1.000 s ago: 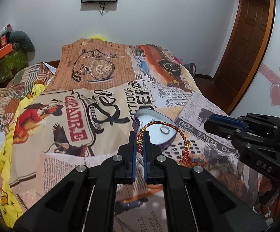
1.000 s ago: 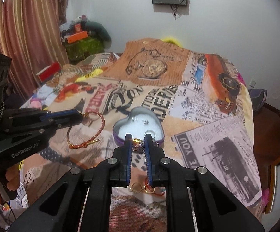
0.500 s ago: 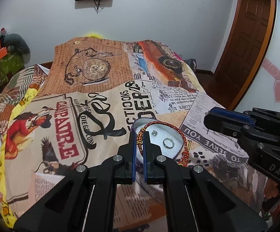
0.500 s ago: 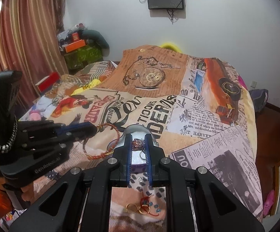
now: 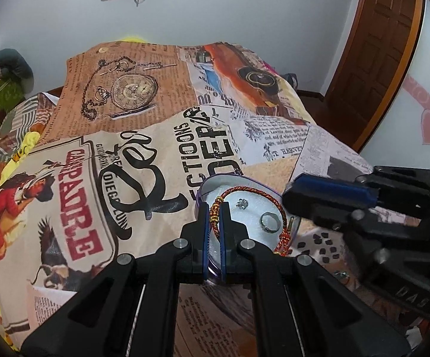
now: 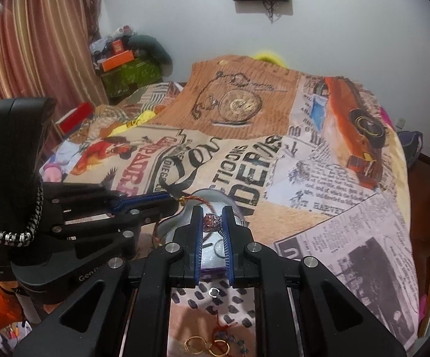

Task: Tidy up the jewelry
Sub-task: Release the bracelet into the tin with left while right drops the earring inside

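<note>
over the tin (image 5: 203,186): both grippers crowd it, left gripper (image 5: 214,208) beside right gripper (image 6: 212,218)
near edge: loose rings (image 6: 207,346) litter our path
far bedspread (image 5: 143,136): wide open

Red-gold cord bracelet (image 5: 252,205) hangs over open heart-shaped tin (image 5: 206,187) holding ring (image 5: 268,221).

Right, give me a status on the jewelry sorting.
Done: a ring and a small stud already lie in the heart-shaped box. In hand: the left tongs hold a red cord bracelet over it; the right tongs pinch a pinkish bead piece. Left: gold hoops and a small silver ring on the bedspread.
</note>
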`<state>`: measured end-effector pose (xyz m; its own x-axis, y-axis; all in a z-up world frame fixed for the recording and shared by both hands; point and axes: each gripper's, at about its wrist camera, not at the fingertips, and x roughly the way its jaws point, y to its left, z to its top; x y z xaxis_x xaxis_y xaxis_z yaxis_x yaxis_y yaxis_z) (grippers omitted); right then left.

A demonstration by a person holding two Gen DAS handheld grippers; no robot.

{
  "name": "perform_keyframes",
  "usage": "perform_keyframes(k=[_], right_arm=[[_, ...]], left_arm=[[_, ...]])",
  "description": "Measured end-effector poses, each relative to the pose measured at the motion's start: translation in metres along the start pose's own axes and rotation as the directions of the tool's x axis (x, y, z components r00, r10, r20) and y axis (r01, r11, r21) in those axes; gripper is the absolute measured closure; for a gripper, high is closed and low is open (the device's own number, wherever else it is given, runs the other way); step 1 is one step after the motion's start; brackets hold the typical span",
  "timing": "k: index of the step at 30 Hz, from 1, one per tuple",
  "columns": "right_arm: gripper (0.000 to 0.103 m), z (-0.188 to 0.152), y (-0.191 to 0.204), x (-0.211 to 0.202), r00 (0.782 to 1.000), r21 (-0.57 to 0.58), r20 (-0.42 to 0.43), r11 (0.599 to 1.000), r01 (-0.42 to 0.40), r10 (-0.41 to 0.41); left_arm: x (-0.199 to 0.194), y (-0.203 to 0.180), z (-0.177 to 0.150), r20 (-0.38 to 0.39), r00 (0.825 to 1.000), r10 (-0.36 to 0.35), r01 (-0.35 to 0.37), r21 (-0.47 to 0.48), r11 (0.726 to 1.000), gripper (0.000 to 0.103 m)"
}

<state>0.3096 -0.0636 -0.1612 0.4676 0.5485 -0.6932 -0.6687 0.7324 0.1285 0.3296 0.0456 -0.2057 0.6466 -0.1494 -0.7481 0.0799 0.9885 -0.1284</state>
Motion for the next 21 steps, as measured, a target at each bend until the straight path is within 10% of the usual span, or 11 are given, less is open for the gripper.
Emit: perform_keyframes(k=[21], right_arm=[[0.092, -0.013, 0.008, 0.036, 0.992, -0.063, -0.122, 0.998, -0.025, 0.017]], left_arm=[[-0.005, 0.007, -0.008, -0.025, 1.000, 0.019, -0.019, 0.003, 1.000, 0.097]])
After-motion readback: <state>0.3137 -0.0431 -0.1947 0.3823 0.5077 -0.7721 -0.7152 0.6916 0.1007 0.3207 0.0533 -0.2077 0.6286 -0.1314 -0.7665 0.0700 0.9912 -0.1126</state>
